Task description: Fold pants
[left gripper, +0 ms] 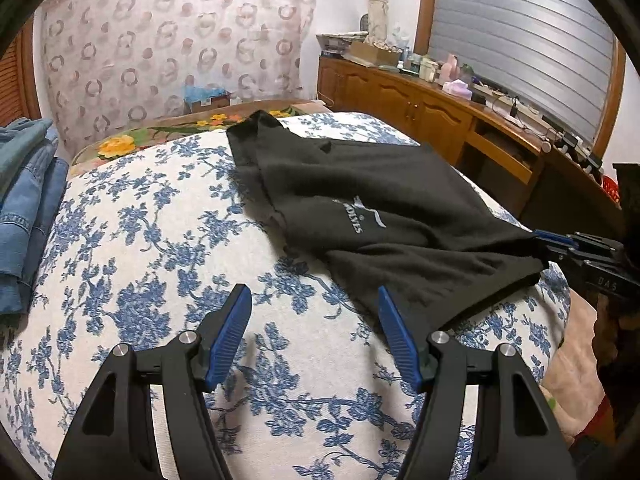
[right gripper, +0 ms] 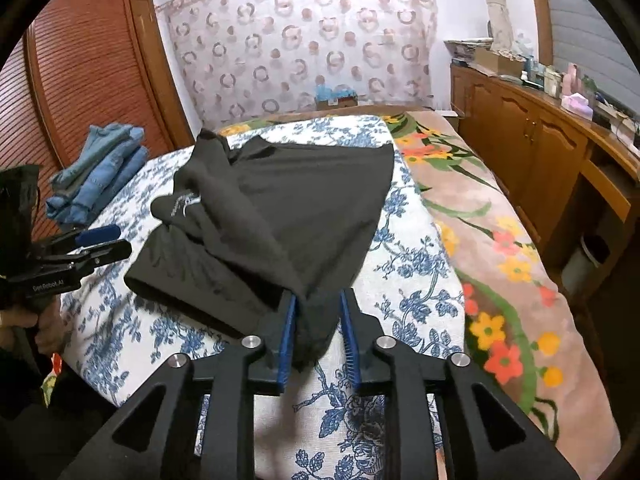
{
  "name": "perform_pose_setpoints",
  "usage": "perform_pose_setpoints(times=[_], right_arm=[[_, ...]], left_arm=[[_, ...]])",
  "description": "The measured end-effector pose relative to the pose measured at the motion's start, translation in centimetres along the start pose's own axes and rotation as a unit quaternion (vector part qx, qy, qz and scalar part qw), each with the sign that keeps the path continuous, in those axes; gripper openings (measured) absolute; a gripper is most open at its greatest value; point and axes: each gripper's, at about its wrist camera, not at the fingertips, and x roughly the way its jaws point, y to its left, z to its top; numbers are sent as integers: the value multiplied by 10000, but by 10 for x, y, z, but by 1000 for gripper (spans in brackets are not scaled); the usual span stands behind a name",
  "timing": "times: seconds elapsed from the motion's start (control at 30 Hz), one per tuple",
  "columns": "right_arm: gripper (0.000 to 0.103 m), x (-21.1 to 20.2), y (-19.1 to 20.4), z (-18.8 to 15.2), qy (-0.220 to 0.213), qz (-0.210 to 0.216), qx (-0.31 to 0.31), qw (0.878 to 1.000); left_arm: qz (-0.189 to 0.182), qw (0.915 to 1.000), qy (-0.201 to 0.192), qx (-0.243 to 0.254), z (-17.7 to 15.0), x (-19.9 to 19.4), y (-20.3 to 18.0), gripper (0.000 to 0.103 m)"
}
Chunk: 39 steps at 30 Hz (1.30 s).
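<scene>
Black pants (left gripper: 380,184) with a small white logo lie partly folded on the blue-flowered bedspread (left gripper: 160,240). In the right wrist view the pants (right gripper: 280,200) reach back to my right gripper (right gripper: 319,300), and one corner hangs between its blue pads. The jaws stand a little apart and the right pad is clear of the cloth. In the left wrist view that right gripper (left gripper: 548,242) sits at the pants' right corner. My left gripper (left gripper: 313,292) hovers open over bare bedspread just left of the pants' near edge, with nothing between its fingers. The left gripper (right gripper: 108,240) also shows from the right wrist, held by a hand.
A stack of folded jeans (right gripper: 96,172) lies at the bed's left side, in front of a slatted wardrobe (right gripper: 80,80). A flowered blanket (right gripper: 500,240) covers the bed's right side. A wooden sideboard (right gripper: 520,140) crowded with small items runs along the right wall.
</scene>
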Motion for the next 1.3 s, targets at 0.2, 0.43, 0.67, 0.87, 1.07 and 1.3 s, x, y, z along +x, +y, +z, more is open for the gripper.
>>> perform_pose_setpoints(times=[0.2,0.43,0.67,0.87,1.07,1.3], right_arm=[[25,4,17,14,-120,171,-230,9995],[26,23,56,38,-242,565,-634,9961],[26,64,98,57,-2,1088,-1087,9881],[26,104,127,68,332,1255,-1493,9802],[26,133,151,76,548,1214,-1904,9726],[26,153,168,80,714,972,-2275,9663]], left_arm=[[98,9999,-99,-76,5,-10,15,66],[248,9994,-218,-120,8,-22,33,66],[376,9985,-342,-209,10,-31,51,66],[502,9976,-392,-282,12,-35,67,66],[575,9967,-414,-386,10,-37,79,66],[587,9963,-399,-495,6,-38,88,66]])
